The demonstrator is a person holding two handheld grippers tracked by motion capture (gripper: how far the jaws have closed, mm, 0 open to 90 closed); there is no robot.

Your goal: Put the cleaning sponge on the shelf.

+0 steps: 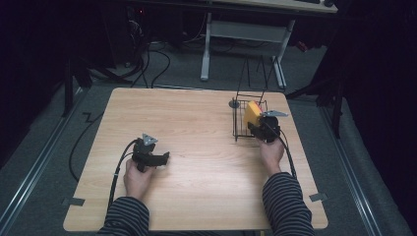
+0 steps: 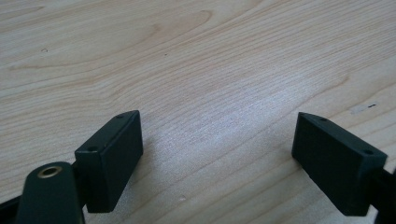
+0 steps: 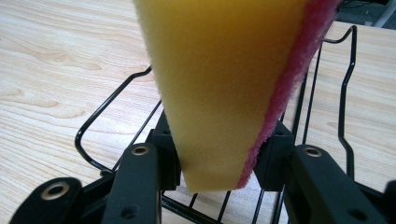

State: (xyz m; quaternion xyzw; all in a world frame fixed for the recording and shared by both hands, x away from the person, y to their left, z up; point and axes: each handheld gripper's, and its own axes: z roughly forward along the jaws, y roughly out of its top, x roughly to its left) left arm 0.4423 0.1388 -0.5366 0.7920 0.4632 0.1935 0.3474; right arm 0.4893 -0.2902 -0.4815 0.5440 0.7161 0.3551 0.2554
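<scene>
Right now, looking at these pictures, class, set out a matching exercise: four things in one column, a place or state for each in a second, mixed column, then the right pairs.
Things:
1. left gripper
2. right gripper
3. sponge
4. wire basket

States:
A. yellow with a pink layer
B. black, standing on the table's far right part
C. open above bare wood
D. shut on something soft

Pairs: 1-C, 2-D, 3-A, 4-B

We see a pale wood worktop [image 1: 196, 123] on grey carpet [image 1: 49, 147], a white-legged desk [image 1: 246, 29] behind, cables [image 1: 152, 59] in darkness.
</scene>
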